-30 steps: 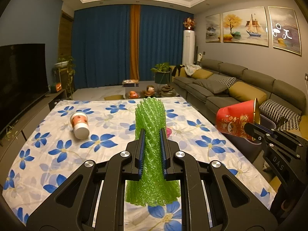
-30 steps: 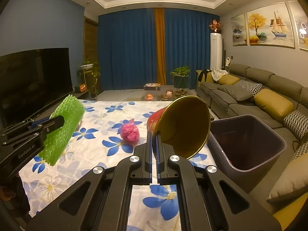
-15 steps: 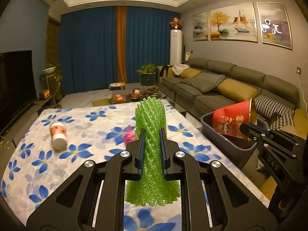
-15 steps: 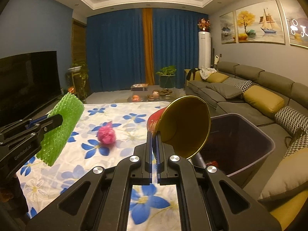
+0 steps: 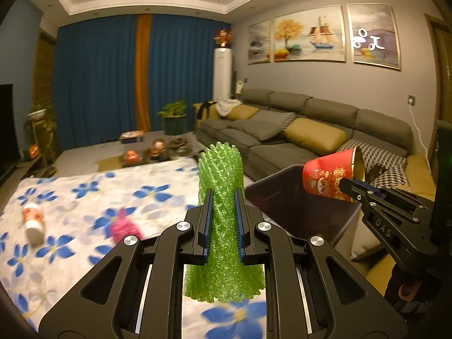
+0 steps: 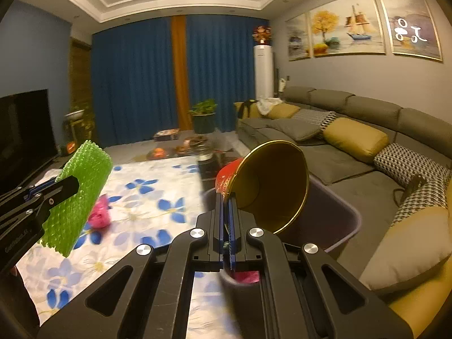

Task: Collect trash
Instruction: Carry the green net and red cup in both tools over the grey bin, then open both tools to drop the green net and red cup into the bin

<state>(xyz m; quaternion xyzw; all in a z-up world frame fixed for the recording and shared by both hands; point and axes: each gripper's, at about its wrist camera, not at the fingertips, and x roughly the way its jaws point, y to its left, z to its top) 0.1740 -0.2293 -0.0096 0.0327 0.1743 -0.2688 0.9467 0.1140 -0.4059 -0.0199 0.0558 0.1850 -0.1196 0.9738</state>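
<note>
Carrying step: right claw (image 6: 226,209) pinches red cup (image 6: 271,186) rim over bin (image 6: 347,220), left claw (image 5: 221,217) clamps green foam net (image 5: 221,175); next, release cup into bin.

From my left gripper (image 5: 221,220), the green foam net (image 5: 221,243) it clamps rises straight ahead and blocks the centre. The dark bin (image 5: 296,206) stands open to the right, just past the floral table (image 5: 70,203) edge. My right gripper (image 6: 227,226) holds the red cup (image 6: 271,189) over the bin mouth, partly covering it. The sofa (image 6: 353,169) closes off the far side.
</note>
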